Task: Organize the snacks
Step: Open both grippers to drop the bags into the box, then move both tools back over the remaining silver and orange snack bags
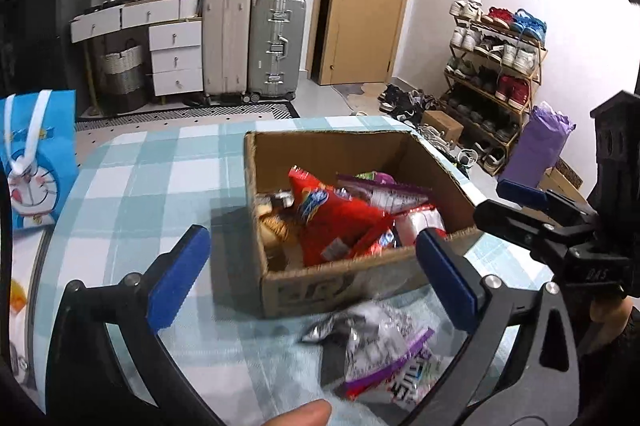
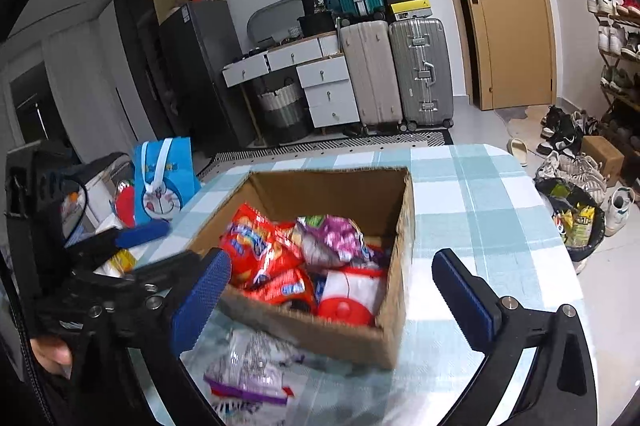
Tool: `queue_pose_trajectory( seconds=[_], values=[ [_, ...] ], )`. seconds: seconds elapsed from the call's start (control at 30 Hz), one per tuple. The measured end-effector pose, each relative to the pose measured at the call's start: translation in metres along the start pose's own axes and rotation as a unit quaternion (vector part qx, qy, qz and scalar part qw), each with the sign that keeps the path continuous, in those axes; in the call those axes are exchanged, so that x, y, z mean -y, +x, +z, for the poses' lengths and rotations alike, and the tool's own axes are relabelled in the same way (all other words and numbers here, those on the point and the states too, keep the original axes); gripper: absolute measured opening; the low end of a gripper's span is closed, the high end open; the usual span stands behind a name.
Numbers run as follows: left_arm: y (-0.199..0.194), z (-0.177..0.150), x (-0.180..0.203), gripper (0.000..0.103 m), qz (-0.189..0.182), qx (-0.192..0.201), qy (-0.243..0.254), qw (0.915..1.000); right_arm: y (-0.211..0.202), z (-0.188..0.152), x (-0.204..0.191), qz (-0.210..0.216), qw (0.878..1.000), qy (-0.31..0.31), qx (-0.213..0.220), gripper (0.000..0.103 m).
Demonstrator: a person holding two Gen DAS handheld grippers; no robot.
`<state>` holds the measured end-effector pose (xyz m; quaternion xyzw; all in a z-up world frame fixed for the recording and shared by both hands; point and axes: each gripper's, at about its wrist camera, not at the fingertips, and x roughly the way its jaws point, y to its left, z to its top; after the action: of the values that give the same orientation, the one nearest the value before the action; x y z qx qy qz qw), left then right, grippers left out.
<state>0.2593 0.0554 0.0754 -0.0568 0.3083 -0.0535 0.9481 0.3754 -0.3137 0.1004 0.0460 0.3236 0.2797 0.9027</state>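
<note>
An open cardboard box (image 1: 340,153) stands on the checked tablecloth (image 1: 140,185), filled with snack bags, a red bag (image 1: 336,222) on top. A silver and purple snack packet (image 1: 380,342) lies on the cloth just in front of the box. My left gripper (image 1: 314,278) is open above that packet, with nothing between its pads. My right gripper (image 2: 334,302) is open too, hovering over the near wall of the box (image 2: 340,185) with its jaws empty. The same packet (image 2: 252,366) lies below its left finger. Each gripper shows in the other's view: right gripper (image 1: 504,203), left gripper (image 2: 160,246).
A blue cartoon gift bag (image 1: 36,161) stands at the table's left edge. Suitcases (image 1: 276,45), a drawer unit and a door line the far wall. On the floor to the right are a shoe rack (image 1: 496,65), a purple bag (image 1: 536,145) and a bin of wrappers (image 2: 576,226).
</note>
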Motion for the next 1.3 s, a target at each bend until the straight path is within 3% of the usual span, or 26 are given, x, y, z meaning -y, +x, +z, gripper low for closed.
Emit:
queue_pose_trajectory(
  seconds=[0.37,0.97,1.2,1.3],
  values=[
    [-0.039,-0.043,-0.001,0.102,0.048,-0.012,0.013,0.9987,-0.022,-0.034,-0.010,0.008,0.999,-0.012,-0.030,0.103],
    [-0.043,-0.078,-0.011,0.102,0.055,-0.040,-0.004,0.9976,-0.013,-0.084,-0.030,0.016,0.993,-0.053,-0.105,0.103],
    [-0.045,-0.075,-0.016,0.102,0.053,-0.039,-0.011,0.9978,-0.001,-0.103,-0.056,0.006,0.978,-0.146,-0.146,0.103],
    [-0.043,-0.075,-0.016,0.102,0.053,-0.042,-0.010,0.9976,0.001,-0.108,-0.060,0.016,0.976,-0.154,-0.156,0.103]
  ],
)
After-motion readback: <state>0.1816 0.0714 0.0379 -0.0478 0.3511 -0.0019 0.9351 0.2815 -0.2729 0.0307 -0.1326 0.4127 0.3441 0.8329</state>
